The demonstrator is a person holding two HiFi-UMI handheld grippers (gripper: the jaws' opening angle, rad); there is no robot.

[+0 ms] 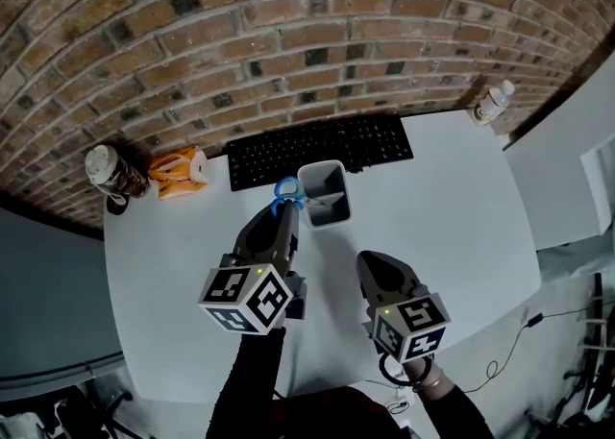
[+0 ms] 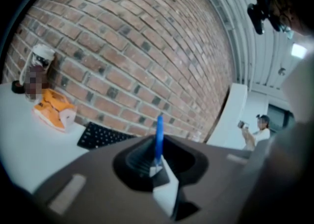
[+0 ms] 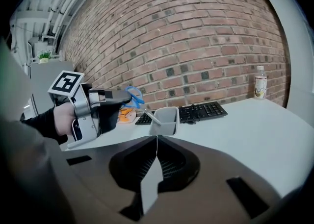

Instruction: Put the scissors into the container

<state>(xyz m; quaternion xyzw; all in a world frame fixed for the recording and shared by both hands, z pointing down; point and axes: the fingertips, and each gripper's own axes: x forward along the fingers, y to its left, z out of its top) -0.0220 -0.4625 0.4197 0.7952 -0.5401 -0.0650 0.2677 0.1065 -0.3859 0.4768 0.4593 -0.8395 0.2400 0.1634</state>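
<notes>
Your left gripper (image 1: 286, 208) is clamped on the scissors (image 1: 287, 189). In its own view a blue handle stands upright between the jaws, pinched there. The handle loops stick out past the gripper's tip, and the whole thing hangs just to the left of the container (image 1: 332, 214), almost touching its rim.

From your right gripper's view, a pale blade slants down from the left gripper toward the container's left edge. The tip appears to dip inside the opening, though the picture is too small to tell how far in it sits.

Your right gripper (image 1: 377, 274) is closed on nothing, with its jaws meeting in a thin line. It hovers over bare desk (image 1: 452, 197), nearer to you than the container and a little to the right of it.

The container stands upright on the white desk, just in front of a black keyboard (image 1: 322, 149). Well off to the left sit a lidded cup (image 1: 110, 173) and an orange object (image 1: 178, 173). A small bottle (image 1: 493, 101) stands at the far right corner, against the brick wall (image 1: 288, 34).
</notes>
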